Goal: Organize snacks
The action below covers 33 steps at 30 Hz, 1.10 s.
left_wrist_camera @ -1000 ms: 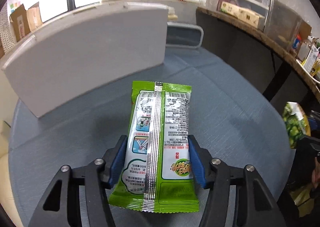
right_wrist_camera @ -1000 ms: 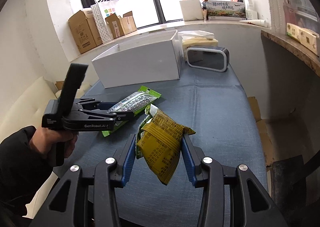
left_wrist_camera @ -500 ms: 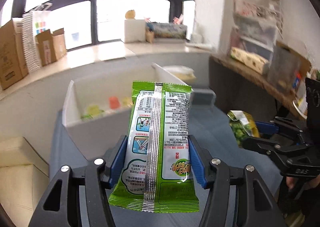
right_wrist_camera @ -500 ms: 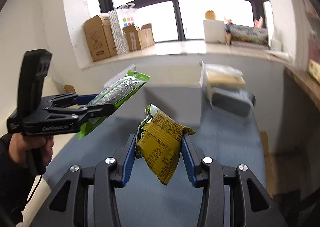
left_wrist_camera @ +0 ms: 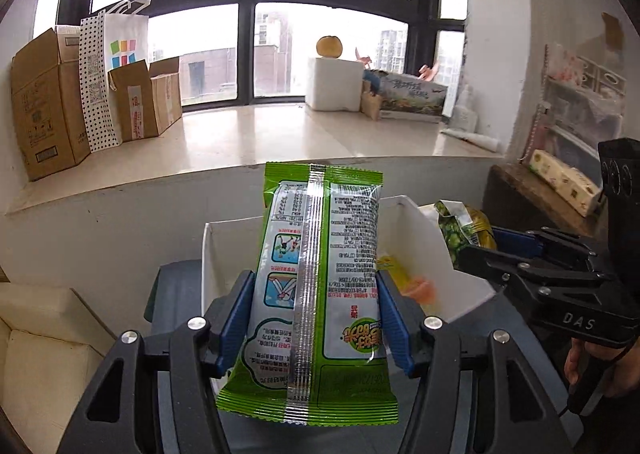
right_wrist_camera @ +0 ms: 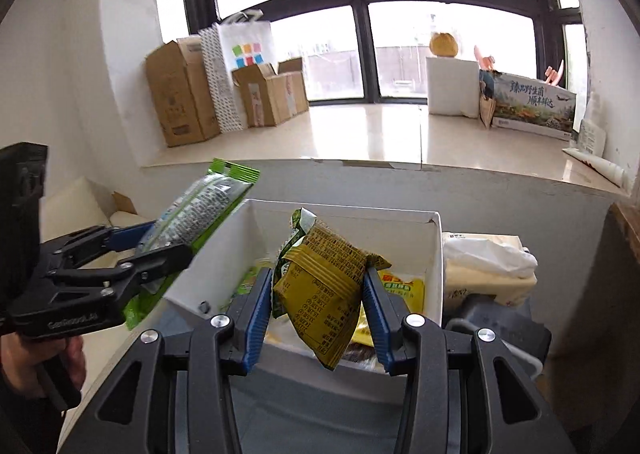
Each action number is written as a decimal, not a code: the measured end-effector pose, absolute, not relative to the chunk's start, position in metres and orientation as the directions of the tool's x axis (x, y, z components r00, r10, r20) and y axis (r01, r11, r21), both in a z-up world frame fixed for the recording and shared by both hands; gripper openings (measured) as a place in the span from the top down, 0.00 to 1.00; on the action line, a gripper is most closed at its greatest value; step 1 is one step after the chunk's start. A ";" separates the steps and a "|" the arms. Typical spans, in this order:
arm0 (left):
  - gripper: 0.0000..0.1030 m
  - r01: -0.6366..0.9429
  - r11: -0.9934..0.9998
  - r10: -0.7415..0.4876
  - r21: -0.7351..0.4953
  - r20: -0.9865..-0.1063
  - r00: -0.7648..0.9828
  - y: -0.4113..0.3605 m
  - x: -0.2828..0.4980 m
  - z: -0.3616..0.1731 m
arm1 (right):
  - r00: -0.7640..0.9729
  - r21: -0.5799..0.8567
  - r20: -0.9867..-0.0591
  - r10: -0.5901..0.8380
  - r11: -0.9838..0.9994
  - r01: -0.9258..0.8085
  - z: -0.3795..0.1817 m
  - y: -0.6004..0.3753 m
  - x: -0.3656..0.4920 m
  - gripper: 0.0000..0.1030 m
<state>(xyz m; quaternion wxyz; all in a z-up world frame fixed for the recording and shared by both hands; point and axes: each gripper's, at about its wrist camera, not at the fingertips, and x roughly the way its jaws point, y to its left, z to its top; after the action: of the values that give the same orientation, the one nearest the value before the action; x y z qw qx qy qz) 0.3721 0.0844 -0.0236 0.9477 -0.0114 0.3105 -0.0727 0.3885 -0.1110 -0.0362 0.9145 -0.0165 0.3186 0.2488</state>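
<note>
A: Two packets are aloft. Where's the open white cardboard box (right_wrist_camera: 344, 216)?

B: At twelve o'clock of both. The right gripper (right_wrist_camera: 318, 304), fingers clenched on the crinkled olive-yellow snack bag (right_wrist_camera: 324, 290), is nearer.

A: The left gripper (left_wrist_camera: 316, 318)?

B: It's grasping the long green foil packet (left_wrist_camera: 320, 274), long axis toward the box.

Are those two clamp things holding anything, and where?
Left tool pinches the green snack packet by its lower sides; right tool pinches the yellow snack packet across its middle.

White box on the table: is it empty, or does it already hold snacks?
Not empty. The white box is open-topped, with a yellow packet and other wrappers inside.
</note>
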 end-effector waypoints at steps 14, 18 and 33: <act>0.00 0.079 0.996 -0.090 -0.048 -0.697 0.712 0.094 0.413 -0.086 | 0.674 0.118 -0.672 0.308 0.942 -0.313 -0.083 -0.129 0.431 0.00; 0.00 0.071 0.996 -0.092 -0.058 -0.690 0.718 0.094 0.406 -0.086 | 0.692 0.073 -0.667 0.276 0.949 -0.308 -0.084 -0.127 0.423 0.00; 0.00 -0.014 0.999 0.036 0.041 -0.613 0.789 0.076 0.319 -0.042 | 0.764 0.002 -0.579 0.286 0.937 -0.349 -0.042 -0.133 0.328 0.00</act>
<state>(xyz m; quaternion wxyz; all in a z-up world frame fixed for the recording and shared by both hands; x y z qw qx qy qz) 0.3191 0.0759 -0.0420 0.9457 0.0174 0.3243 0.0131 0.3281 -0.1331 -0.0421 0.9376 -0.0528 0.2990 0.1693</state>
